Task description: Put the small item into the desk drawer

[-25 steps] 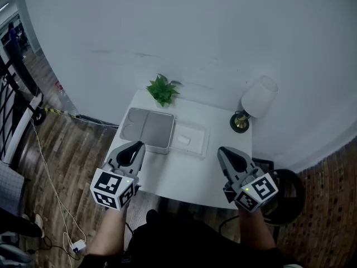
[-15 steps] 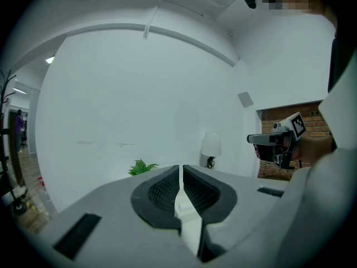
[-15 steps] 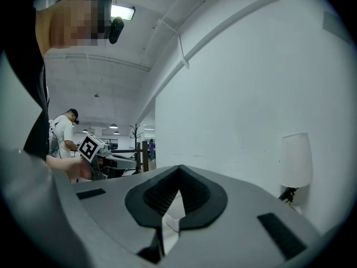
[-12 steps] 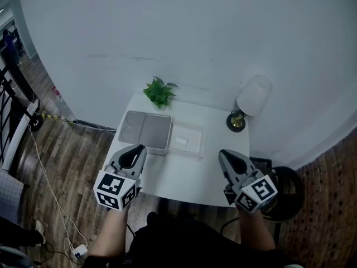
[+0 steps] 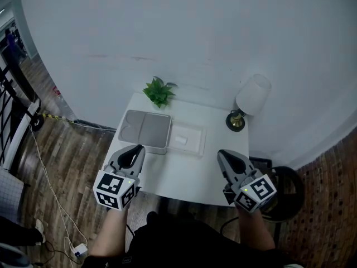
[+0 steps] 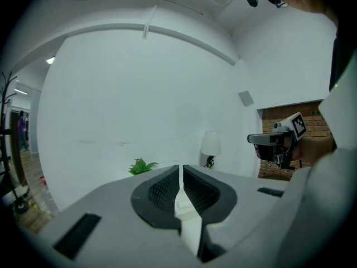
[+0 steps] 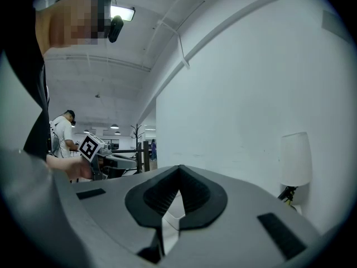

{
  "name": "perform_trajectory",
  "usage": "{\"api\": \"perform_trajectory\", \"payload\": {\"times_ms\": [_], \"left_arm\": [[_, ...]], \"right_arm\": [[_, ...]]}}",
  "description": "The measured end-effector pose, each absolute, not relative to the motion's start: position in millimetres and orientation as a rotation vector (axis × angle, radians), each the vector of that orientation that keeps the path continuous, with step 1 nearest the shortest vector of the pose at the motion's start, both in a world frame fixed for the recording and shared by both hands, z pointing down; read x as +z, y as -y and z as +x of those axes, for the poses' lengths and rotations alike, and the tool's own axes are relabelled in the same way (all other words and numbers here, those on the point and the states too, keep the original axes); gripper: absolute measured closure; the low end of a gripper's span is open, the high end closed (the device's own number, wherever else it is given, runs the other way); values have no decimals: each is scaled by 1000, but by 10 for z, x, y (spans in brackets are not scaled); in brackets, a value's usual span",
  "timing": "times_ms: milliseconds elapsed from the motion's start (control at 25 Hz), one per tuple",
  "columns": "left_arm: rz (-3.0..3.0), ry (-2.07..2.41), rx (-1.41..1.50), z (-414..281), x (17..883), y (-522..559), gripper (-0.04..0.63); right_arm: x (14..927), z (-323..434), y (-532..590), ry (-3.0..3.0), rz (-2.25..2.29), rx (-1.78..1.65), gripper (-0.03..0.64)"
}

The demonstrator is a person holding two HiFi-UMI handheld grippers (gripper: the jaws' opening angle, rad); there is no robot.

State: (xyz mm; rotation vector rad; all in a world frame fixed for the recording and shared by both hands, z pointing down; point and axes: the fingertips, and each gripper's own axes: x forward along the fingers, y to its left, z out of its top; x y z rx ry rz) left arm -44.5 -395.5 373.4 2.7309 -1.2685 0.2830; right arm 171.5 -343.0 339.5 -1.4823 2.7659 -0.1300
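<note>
Left gripper [image 5: 138, 148] and right gripper [image 5: 221, 153]: jaws closed, empty. Small white item [image 5: 181, 140] seemingly lies in the pale open tray [image 5: 196, 132] beside a flat grey box [image 5: 146, 128]; any reach should go low and slow.

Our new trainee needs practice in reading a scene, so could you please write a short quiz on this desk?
1. True or false: the right gripper is shut with nothing between its jaws.
2. What stands at the back left of the white table? A a mug, B a green plant, C a kettle.
3. Fill in: in the head view, the clear tray lies directly to the ___ of the grey box.

Key
1. True: its jaws meet and nothing is between them.
2. B: the green plant.
3. Right: the two lie side by side.
</note>
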Motion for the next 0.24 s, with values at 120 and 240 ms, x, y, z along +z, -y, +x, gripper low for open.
{"api": "perform_trajectory", "payload": {"times_ms": [120,240], "left_arm": [[2723,1272,287,-451,3756,3929,566],[2714,1269,286,-468,3760,3892,566]], "right_arm": [[3409,1724,3415,-2767,-1473,-133,614],[3405,1717,3383,-2768,-1467,-139,614]]}}
